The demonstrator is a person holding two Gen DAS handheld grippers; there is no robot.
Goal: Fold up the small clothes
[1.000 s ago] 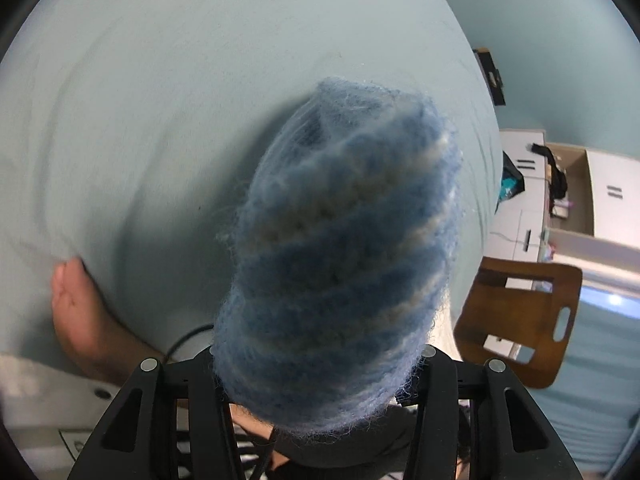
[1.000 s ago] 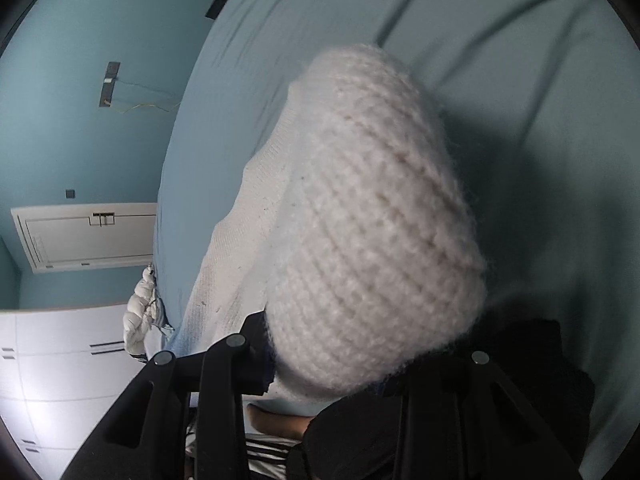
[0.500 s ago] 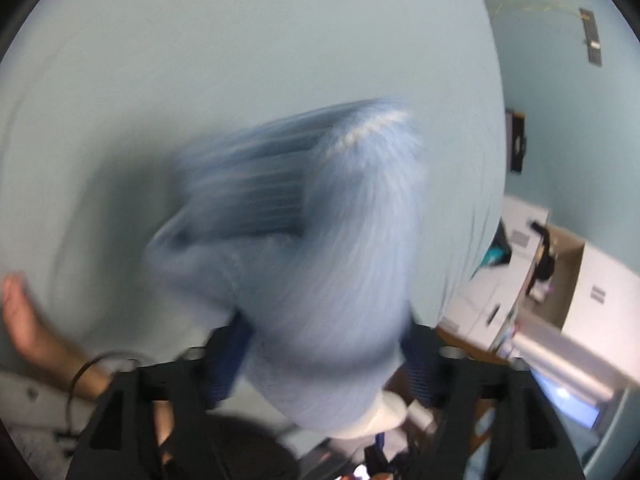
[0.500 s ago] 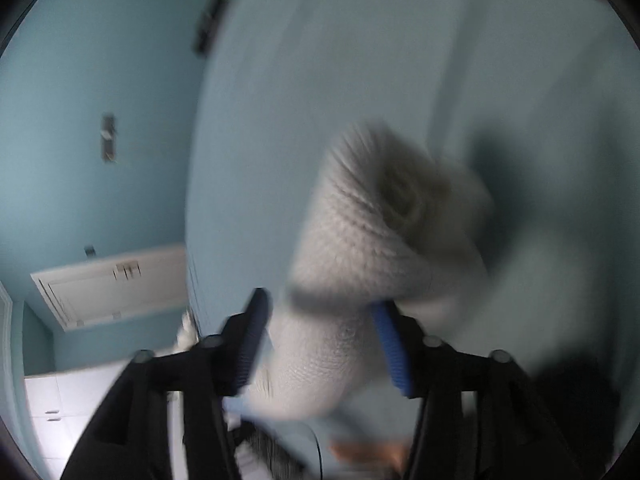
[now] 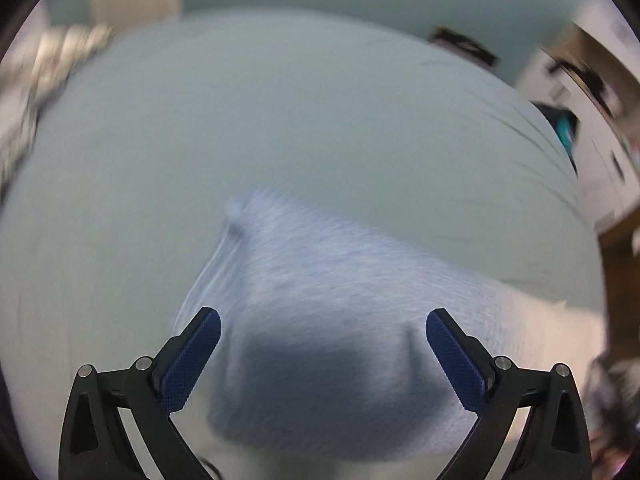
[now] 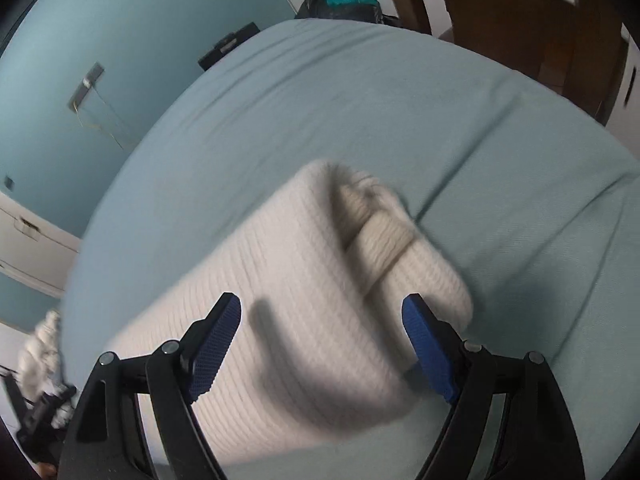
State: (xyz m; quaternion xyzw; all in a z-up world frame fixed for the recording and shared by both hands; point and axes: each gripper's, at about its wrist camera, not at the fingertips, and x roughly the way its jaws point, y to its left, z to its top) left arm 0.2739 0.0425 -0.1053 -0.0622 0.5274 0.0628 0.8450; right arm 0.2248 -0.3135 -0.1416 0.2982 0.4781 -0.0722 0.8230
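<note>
Claws (image 5: 323, 330) (image 6: 322, 314) just opened above knitwear (image 6: 296, 300)

Knit garment (image 6: 296, 292) lying on the bed (image 6: 360, 100), one end between the right gripper (image 6: 322, 320) fingers, the other end (image 5: 320, 320) between the left gripper (image 5: 323, 332) fingers.

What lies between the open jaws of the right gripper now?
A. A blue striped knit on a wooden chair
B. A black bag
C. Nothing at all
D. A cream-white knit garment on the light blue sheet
D: the right gripper has its jaws spread over the cream-white knit garment, which rests on the light blue sheet.
</note>
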